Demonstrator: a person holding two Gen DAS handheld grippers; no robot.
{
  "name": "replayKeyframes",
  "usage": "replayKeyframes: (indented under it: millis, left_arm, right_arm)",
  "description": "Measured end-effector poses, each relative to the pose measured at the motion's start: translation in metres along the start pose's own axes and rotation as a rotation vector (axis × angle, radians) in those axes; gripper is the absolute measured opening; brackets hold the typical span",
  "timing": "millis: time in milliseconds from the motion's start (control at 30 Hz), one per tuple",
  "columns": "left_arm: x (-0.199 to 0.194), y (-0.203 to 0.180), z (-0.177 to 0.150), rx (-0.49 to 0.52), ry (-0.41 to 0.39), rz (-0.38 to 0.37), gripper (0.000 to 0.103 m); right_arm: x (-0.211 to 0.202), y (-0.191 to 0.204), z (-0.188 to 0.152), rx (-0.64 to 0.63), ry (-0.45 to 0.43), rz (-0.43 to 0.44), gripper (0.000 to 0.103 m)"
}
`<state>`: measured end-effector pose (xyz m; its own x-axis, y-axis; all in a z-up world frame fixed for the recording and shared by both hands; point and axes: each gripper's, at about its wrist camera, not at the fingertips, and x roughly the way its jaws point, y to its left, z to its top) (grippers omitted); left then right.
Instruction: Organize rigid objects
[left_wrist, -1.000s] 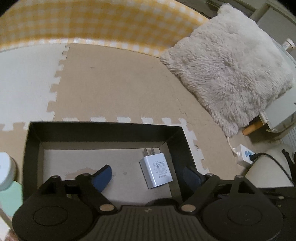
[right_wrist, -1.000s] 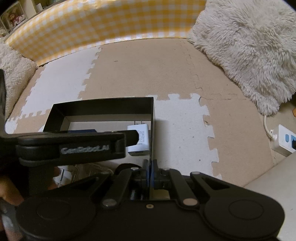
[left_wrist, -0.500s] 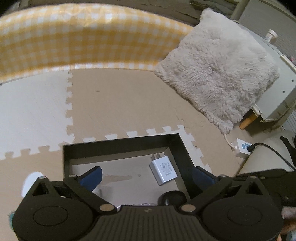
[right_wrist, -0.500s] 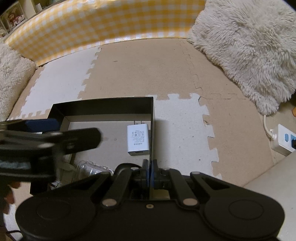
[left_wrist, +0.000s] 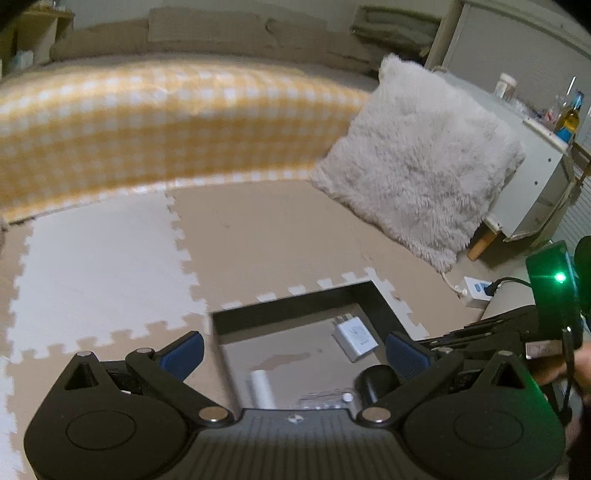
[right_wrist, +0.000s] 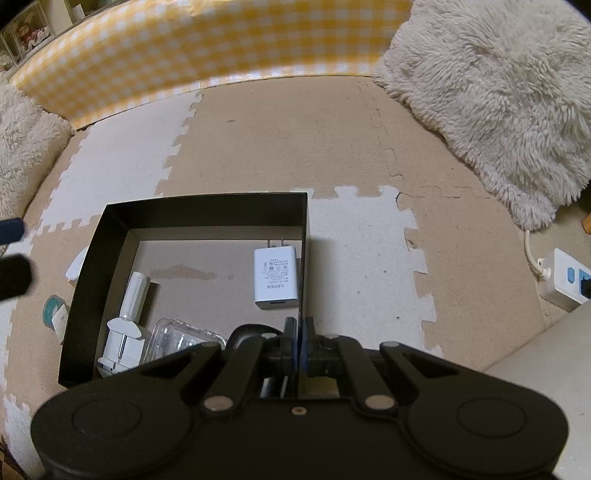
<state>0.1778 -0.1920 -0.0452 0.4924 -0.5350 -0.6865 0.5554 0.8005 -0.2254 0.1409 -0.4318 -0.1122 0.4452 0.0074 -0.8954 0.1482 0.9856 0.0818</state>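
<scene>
Steadying the black box (right_wrist: 207, 210), its right wall is kept clamped in the right claw (right_wrist: 298, 341) while the empty, wide-apart left claw (left_wrist: 295, 350) is sent for the items left outside.

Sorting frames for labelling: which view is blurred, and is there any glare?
Left wrist view: motion-smeared, worst on the checked cushion and the box rim; a green light flares at right. Right wrist view: sharp, charger print readable, no glare, only fisheye bending.
</scene>
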Motion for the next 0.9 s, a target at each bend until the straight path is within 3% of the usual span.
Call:
replayKeyframes:
  millis: [167, 367, 600, 700, 900]
  left_arm:
    - [-0.024, 0.029, -0.008, 0.024, -0.046, 0.065, 0.103]
    - [-0.033, 0.057, -0.020, 0.053, -0.042, 0.119, 0.103]
    - [-0.024, 0.077, -0.052, 0.124, 0.030, 0.159, 0.103]
    - [-0.016, 0.081, -0.065, 0.131, 0.073, 0.133, 0.103]
    - [0.002, 0.078, -0.078, 0.209, 0.167, 0.014, 0.103]
  right_arm:
    - [0.000, 0.001, 0.000, -0.001, 0.001, -0.001, 0.003]
    - [0.000, 0.002, 0.001, -0.005, 0.002, -0.004, 0.003]
    - [0.000, 0.003, 0.001, -0.010, 0.002, -0.008, 0.003]
    - [0.000, 0.003, 0.001, -0.010, 0.002, -0.008, 0.003]
    - [0.000, 0.003, 0.002, -0.019, 0.003, -0.014, 0.003]
